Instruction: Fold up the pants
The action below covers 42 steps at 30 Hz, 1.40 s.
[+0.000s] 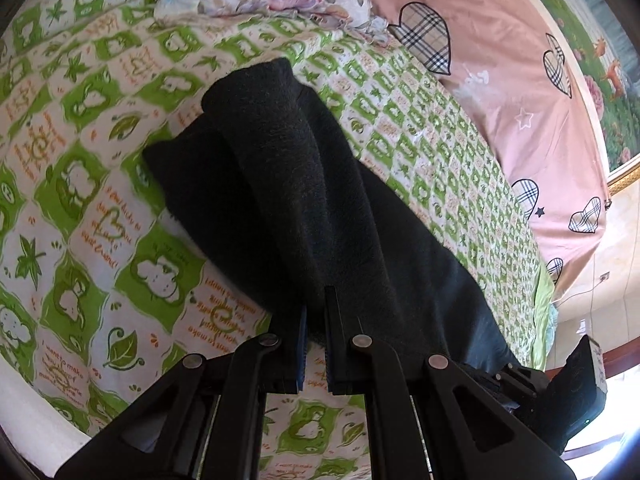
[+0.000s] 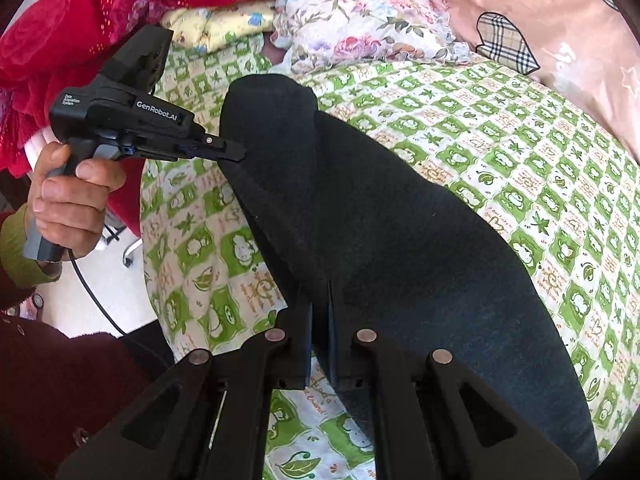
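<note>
Black pants (image 2: pixel 360 216) lengthwise, away from viewer

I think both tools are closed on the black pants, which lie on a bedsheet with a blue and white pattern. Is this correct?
Not quite: the bedsheet is patterned green and white, not blue and white, as both wrist views show. The rest holds: the left tool and the right tool are each closed on the black pants, which lie on that sheet.

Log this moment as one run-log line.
step: folding black pants | left gripper: shut on pants edge | right gripper: shut on pants | surface: green-patterned bedsheet
</note>
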Tool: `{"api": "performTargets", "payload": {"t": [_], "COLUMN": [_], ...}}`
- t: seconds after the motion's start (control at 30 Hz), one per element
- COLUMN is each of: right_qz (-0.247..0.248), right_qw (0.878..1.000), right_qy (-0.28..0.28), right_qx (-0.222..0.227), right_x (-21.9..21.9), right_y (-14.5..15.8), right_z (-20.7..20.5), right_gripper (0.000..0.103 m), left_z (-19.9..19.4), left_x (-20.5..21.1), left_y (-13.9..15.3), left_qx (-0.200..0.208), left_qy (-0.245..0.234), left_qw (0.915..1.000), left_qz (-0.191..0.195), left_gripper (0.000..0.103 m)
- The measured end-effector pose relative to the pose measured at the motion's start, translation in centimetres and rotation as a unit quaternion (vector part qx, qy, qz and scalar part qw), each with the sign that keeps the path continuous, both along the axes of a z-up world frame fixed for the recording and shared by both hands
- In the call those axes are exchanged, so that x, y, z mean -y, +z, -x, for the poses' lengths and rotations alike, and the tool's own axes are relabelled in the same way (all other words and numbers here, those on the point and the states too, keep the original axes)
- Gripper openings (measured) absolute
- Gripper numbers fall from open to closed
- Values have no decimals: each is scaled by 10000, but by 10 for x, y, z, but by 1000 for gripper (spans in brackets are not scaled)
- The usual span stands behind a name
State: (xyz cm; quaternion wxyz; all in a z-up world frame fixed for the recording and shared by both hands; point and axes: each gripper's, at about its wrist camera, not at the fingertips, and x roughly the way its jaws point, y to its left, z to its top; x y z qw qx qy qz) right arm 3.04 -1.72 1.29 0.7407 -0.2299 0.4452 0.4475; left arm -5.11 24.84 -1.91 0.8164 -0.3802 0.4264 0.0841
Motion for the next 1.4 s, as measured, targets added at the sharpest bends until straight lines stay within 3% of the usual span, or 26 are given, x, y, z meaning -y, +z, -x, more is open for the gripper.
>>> {"api": "performTargets", "payload": {"t": [0.17,0.27,0.33,0.37,0.4,0.7,0.9,1.07,1.23,1.4], "right_qz": [90,15,-104,-188,-265,-1074,-1346,-1338,-801,-13], "right_qw": [9998,9995,9990,9988,9986,9886,9792,9723,9781,9848], "right_qy": [-70,-138,-193,-220,-246,-899,-1475,-1826,-1666,-1140], "right_qx": [-134,-270,-380,-387,-388,-552,-348,-587,-954,-1308], "right_x": [-2,-1,2,4,6,23,27,26,4,-21], "right_y": [-4,-3,0,3,6,34,49,36,2,-37], "right_z": [-2,-2,-2,-1,-1,-29,-75,-129,-161,-161], "right_gripper": [9,19,43,46,46,46,46,46,45,43], "left_z": [5,12,18,20,23,24,7,2,0,-9], "left_x": [-1,-1,-1,-2,-3,-32,-43,-55,-59,-59], "left_y": [-10,-7,-3,0,2,14,17,5,-5,-9], "left_qx": [-85,-186,-245,-316,-359,-604,-848,-1000,-970,-900], "left_qy": [-57,-85,-48,-10,40,400,616,750,745,671], "left_qw": [9999,9997,9994,9989,9984,9969,9935,9912,9915,9920], "left_qz": [26,-121,-253,-353,-442,-319,-452,-438,-449,-581], "left_gripper": [7,14,23,34,45,77,79,79,72,65]}}
